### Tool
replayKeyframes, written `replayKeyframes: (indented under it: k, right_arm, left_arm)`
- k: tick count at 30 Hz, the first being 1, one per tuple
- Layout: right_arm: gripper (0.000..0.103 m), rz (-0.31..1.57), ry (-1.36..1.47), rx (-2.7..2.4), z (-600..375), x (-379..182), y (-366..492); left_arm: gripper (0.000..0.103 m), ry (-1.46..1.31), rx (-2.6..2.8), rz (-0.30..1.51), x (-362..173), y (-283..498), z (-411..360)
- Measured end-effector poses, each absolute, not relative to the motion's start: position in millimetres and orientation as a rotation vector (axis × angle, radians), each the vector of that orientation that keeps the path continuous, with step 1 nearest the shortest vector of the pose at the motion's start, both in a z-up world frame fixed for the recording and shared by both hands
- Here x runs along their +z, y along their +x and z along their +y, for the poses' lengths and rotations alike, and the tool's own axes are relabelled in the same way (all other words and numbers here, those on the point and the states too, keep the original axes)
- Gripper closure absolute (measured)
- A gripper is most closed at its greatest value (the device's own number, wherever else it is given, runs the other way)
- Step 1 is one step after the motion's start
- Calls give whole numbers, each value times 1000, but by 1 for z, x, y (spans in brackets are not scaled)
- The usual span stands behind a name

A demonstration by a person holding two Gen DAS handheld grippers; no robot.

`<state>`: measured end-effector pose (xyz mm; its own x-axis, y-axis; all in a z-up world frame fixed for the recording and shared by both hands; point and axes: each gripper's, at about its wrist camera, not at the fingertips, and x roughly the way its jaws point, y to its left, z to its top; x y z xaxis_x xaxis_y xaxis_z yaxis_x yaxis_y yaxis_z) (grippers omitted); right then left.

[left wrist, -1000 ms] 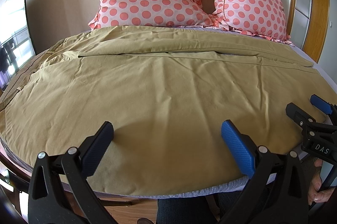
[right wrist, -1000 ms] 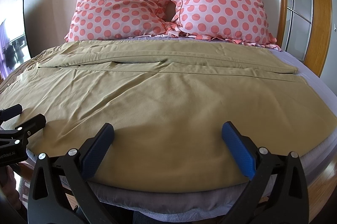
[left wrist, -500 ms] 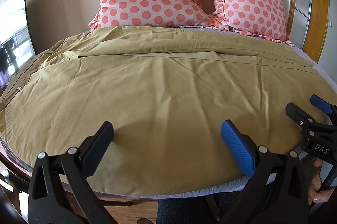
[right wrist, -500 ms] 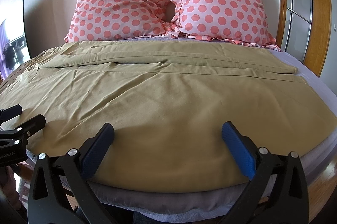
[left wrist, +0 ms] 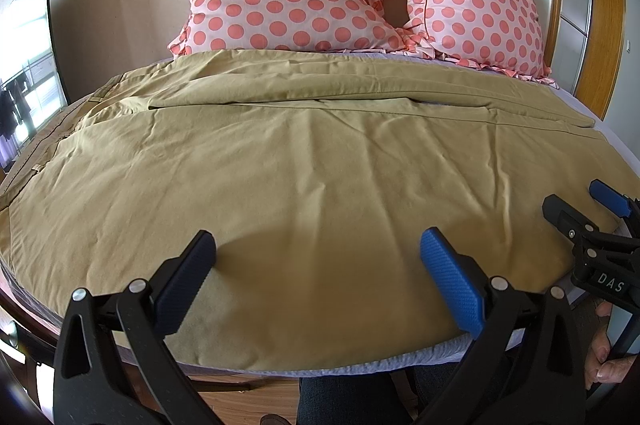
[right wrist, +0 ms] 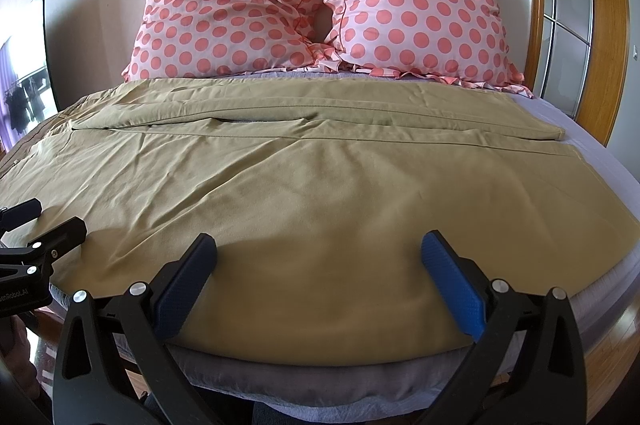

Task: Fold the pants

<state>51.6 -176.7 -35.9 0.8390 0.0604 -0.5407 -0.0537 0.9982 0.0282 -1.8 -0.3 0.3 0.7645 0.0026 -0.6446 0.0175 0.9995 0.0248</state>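
— Khaki cloth, was that all you had under you?

— Mostly. The pants [left wrist: 320, 185] lay spread flat across the bed [right wrist: 592, 145], waistband off at the far left edge, legs running to the right, one leg lying along the far side and the other nearer me. The near edge of the fabric reached almost to the foot of the mattress, where a strip of pale grey sheet showed below it.

— And your left gripper?

— My left gripper [left wrist: 318, 257] hung low over the near hem, its two pads spread wide apart with nothing between them; whether the tips touched the cloth I could not tell. Its shadow fell on the fabric just ahead of them.

— The right one?

— My right gripper [right wrist: 320, 257] sat the same way further right along that near edge, pads wide apart and empty. From the left camera I could see it at the right margin, poking over the corner of the pants; my right hand [left wrist: 604, 357] was around its handle.

— Anything beyond the pants?

— Two pink polka-dot pillows [right wrist: 316, 1] stood side by side against the far wall, touching each other, just behind the far leg. A wooden door frame [right wrist: 600, 25] rose at the right.
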Motion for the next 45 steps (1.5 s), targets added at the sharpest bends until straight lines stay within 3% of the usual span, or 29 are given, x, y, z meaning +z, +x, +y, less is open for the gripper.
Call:
replayKeyframes:
  k: [17,20,24,28,33,40,43,45]
  right_arm:
    - [1,589,-2,90,-178,-35,54]
    - [1,665,15,165,-207,5,77]
    - [1,573,91,-14,-260,58,100]
    - [2,698,242,-197,-324,87,193]
    - [37,875,374,-418,-385,63,320]
    - [37,969,494,-654,-427,19,396]
    - [37,984,415,-715,-427,11,411]
    - [50,944,406,-682,-429,10,407]
  left_arm:
    - [2,34,-11,697,4,-3,0]
    - [2,33,-28,701,7,-4,1]
    - [2,23,-44,703,17,1,8]
    - [2,-7,-89,642,30,2,12]
    - [2,-63,-194,582,37,5,14]
    - [2,-131,-216,574,32,15,32]
    - [2,-142,-214,590,27,22,33]
    - [2,-151,-219,600,24,23,33]
